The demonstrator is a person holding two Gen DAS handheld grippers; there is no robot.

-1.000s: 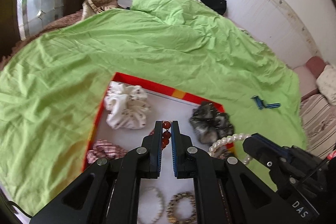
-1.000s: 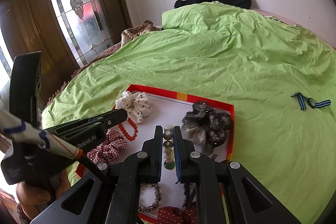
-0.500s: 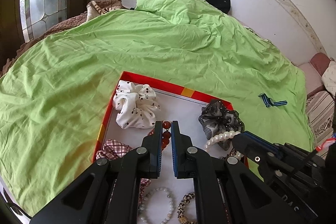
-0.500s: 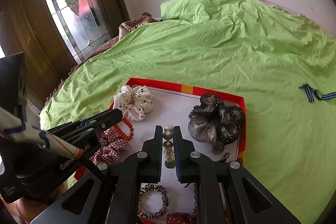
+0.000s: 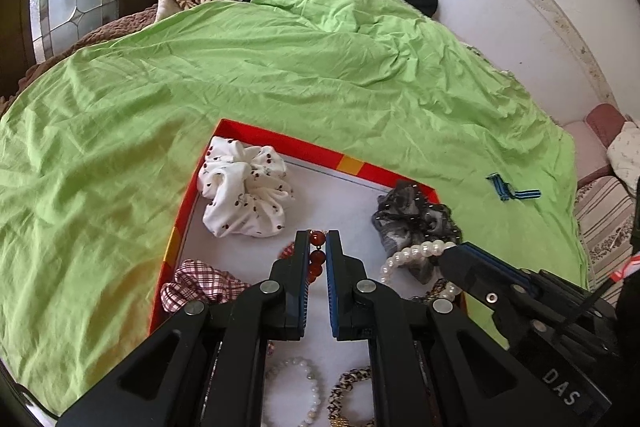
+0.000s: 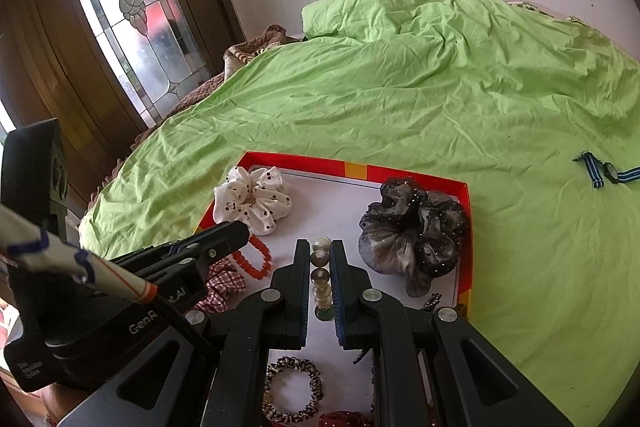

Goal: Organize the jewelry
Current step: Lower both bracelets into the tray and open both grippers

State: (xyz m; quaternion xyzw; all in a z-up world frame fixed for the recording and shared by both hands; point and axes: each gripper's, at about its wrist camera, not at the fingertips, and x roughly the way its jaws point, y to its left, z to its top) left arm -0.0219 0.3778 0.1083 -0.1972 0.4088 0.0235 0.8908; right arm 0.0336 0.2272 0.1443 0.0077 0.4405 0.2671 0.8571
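Fingers (image 5: 303, 267) pinch glossy red bead bracelet (image 5: 317, 255); pearl strand (image 6: 321, 277) likewise.

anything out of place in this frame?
One thing: a blue-striped wristwatch lies alone on the green bedsheet, well outside the red-rimmed tray that holds the scrunchies and bracelets. Both grippers grip beads: left gripper on the red bead bracelet, right gripper on the pearl bead strand.

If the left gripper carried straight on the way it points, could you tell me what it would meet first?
Probably the white cherry-print scrunchie, just ahead and slightly left of the left gripper, which holds the red bead bracelet; depth is unclear.
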